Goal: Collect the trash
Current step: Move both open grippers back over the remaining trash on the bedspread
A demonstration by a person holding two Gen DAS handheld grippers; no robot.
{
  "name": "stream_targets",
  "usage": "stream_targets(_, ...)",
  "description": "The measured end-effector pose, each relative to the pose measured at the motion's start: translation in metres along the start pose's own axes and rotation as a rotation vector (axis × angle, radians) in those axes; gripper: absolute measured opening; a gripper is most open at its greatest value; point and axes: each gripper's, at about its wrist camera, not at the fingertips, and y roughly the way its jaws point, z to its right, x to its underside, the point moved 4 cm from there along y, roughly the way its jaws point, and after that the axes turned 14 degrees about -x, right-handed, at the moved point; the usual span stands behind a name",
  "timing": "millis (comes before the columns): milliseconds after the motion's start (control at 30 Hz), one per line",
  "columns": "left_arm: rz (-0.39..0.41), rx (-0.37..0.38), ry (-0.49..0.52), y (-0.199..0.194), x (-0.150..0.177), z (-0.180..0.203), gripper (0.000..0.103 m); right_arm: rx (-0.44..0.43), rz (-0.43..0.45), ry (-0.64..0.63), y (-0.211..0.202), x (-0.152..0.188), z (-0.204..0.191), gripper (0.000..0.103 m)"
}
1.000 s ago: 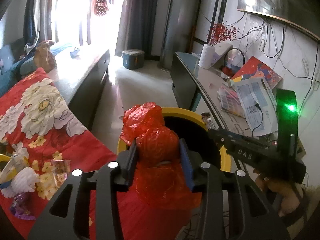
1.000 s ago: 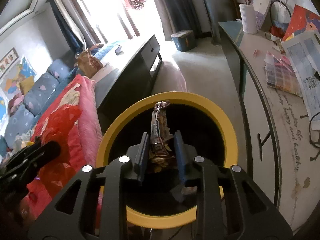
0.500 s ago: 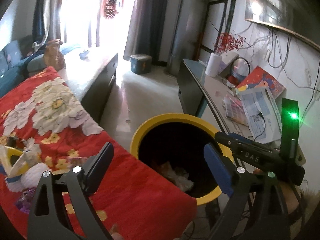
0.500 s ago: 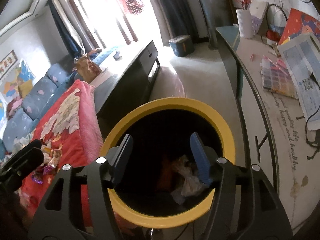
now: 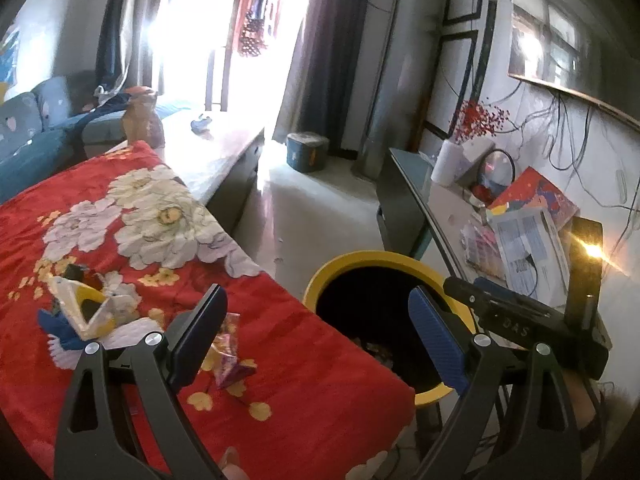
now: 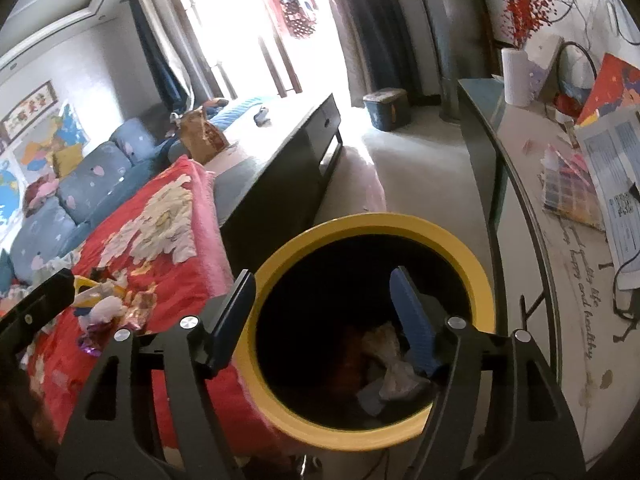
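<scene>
**Both grippers empty above the bin; loose trash on the red blanket**

The left gripper (image 5: 316,332) stands with its jaws wide apart and nothing between them. It hovers over the near edge of the red floral blanket (image 5: 304,360), with its right finger over the mouth of the yellow-rimmed bin (image 5: 376,258).

The right gripper (image 6: 324,316) is directly above the bin (image 6: 372,224). Its jaws are opening and hold nothing; the bin's dark interior shows between them.

The bin stands on the floor, touching the blanket's near right corner, between the blanket and the long side table (image 6: 576,280). Crumpled paper and wrappers (image 6: 390,364) lie at its bottom.

Uncollected trash lies near the blanket's near left edge:
- a folded white-and-yellow paper carton (image 5: 78,304);
- a white crumpled piece (image 5: 124,332) just beside the carton;
- a purple foil wrapper (image 5: 232,372) near the left gripper's left finger;
- a clear candy wrapper (image 5: 228,334) just above the purple one.

In the right wrist view the same cluster (image 6: 108,312) appears left of the bin, beside the body of the left gripper.
</scene>
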Motion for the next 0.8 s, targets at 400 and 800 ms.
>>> stream_targets(400, 0.032, -0.054, -0.054, -0.018, -0.002, -0.035, 0.089, -0.061, -0.006, -0.057, -0.001, 0.002, -0.036, 0.064)
stream_targets(800, 0.037, -0.114, -0.132, -0.025, 0.0, -0.079, 0.089, -0.121, -0.028, -0.133, 0.003, 0.009, -0.077, 0.064)
